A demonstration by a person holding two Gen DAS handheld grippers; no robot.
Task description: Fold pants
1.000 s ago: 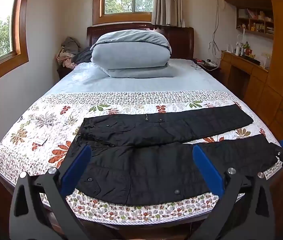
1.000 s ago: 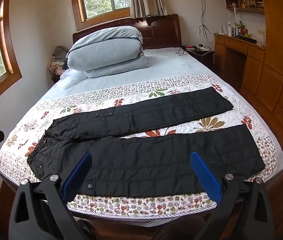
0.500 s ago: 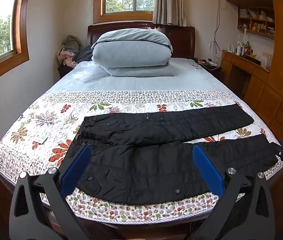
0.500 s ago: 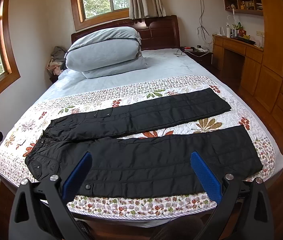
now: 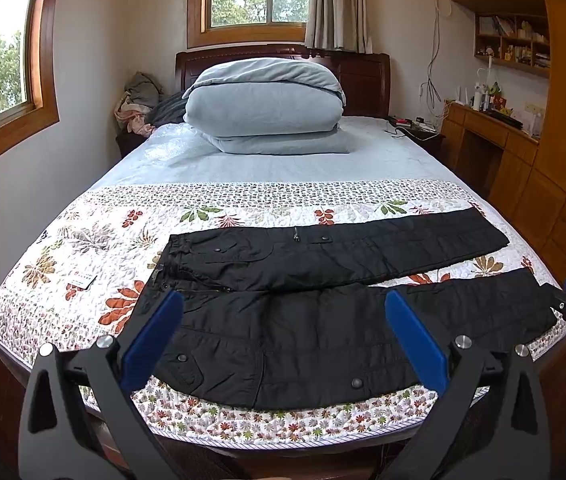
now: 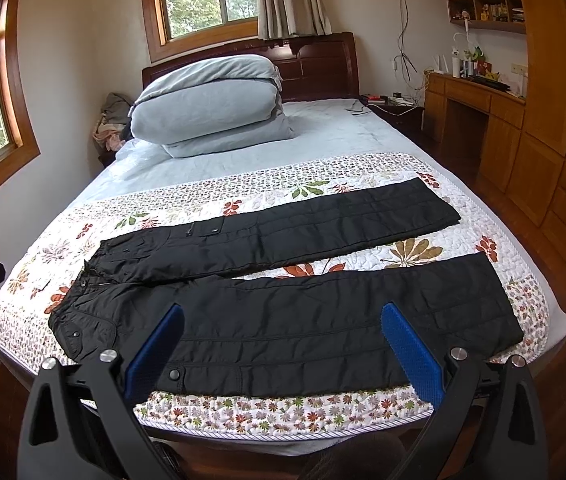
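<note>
Barely any change from a moment ago: slight drift only, folding not yet begun. Black pants (image 5: 323, 304) spread flat on floral quilt (image 5: 83, 240), legs apart, waist left, well short of folded duvet (image 5: 267, 108). Left tool (image 5: 283, 344) and right tool (image 6: 283, 352) both released, grasping nothing, above quilt's near edge. "DAS" legible on right tool.

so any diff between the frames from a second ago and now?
Hardly any. The right wrist view drifts slightly, showing a bit more floor right of the bed; nothing was grasped or released. The left gripper and right gripper stay open above the near edge, and the black pants lie flat and unfolded on the floral quilt, both legs spread as before.
</note>
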